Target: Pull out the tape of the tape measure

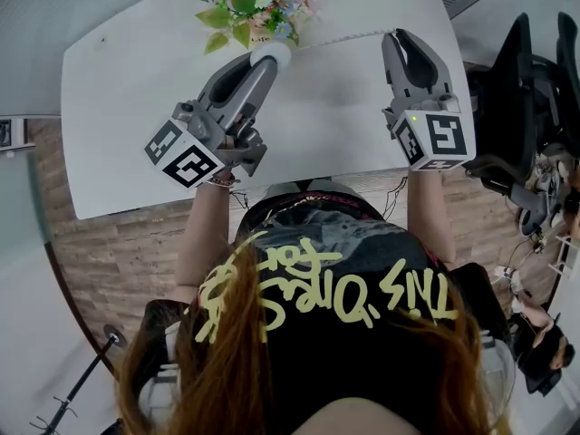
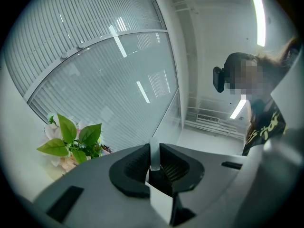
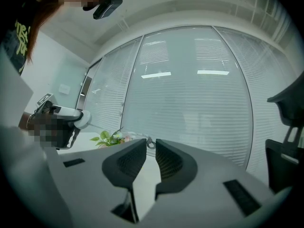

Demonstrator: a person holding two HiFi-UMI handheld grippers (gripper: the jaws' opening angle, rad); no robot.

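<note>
A bunch of pink and white pretend flowers with green leaves (image 1: pixel 254 7) (image 2: pixel 71 141) (image 3: pixel 111 137) sits at the far edge of the big white table (image 1: pixel 136 107). Just to the right of the flowers, the left gripper (image 1: pixel 261 64) (image 2: pixel 154 151) has its jaws pressed on a small round white tape measure (image 1: pixel 272 54) (image 3: pixel 84 118). It holds the tape measure up, near the far edge of the table.

A thin white tape (image 1: pixel 340 39) runs from the tape measure to the right, just in front of the table's far edge. The right gripper (image 1: pixel 391 34) (image 3: pixel 148 144) pinches the end of the tape, with its jaws almost together.

Each gripper has a cube with black and white square marks. They carry no words.

The person's black shirt (image 1: pixel 317 279) has big yellow letters. One word looks like "THIS". I cannot read the others.

Black office chairs (image 1: pixel 530 98) (image 3: pixel 285 141) stand to the right of the table. Below is a brown wood floor (image 1: pixel 118 261). White window blinds (image 2: pixel 95 70) (image 3: pixel 190 94) are behind the table.
</note>
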